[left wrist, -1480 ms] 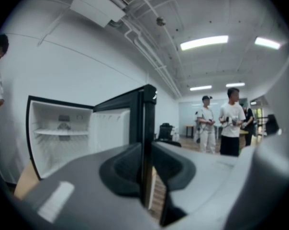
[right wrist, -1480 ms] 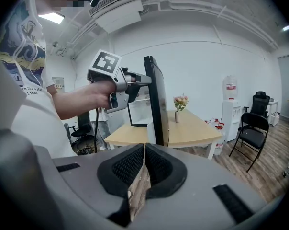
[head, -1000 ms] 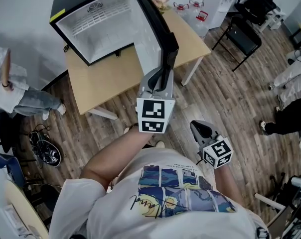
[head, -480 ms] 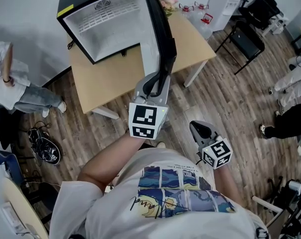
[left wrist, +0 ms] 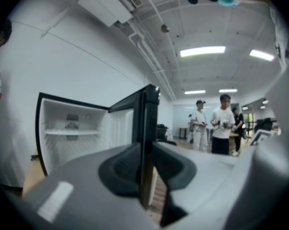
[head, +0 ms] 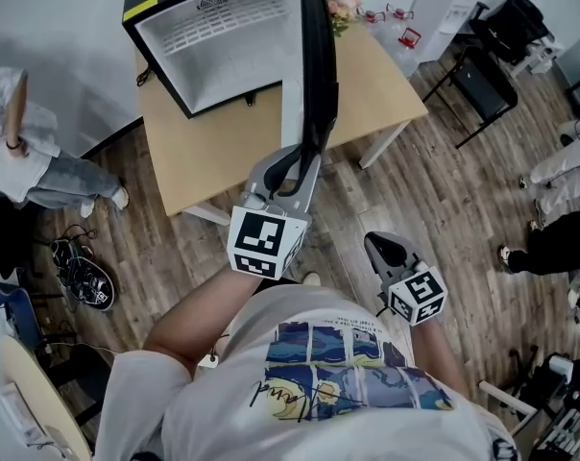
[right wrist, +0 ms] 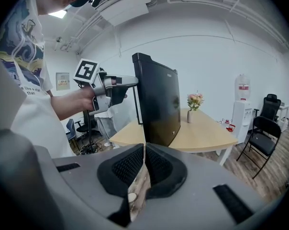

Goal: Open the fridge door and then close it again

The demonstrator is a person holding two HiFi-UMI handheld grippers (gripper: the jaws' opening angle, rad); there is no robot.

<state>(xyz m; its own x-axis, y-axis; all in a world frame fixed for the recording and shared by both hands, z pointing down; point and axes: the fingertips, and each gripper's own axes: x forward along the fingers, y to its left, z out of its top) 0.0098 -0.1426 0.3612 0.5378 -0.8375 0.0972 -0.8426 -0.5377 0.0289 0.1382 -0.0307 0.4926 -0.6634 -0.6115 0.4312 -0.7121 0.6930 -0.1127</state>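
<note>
Since the earlier frame: the fridge door (head: 321, 65) has swung wider. The left gripper (head: 304, 158) has drawn back with it, toward the person, and its marker cube now sits lower and further left in the head view. Its jaws have just been opening a little, with the door's free edge between them. The right gripper (head: 376, 246) shows no change.

Far left, off the table (head: 213, 152): a bystander (head: 40, 171) in grey trousers on the wood floor. Shoes and cables (head: 88, 281) lie nearer the camera.

Fridge (head: 223, 36): small, black shell and white liner, at the table's far left corner. It stands open, and one shelf is visible inside in the left gripper view.

Door: seen edge-on, running from the fridge out across the table. Its free edge is about over the table's near edge.

Left gripper: clamped on that free edge, with both pads against the door.

Table's far right corner: a vase of flowers (head: 343, 8).

Right gripper: held low by the person's torso and well apart from the door. Its jaws are together with nothing between them.

Far right: a black chair (head: 482, 80) on the floor beyond the table.
</note>
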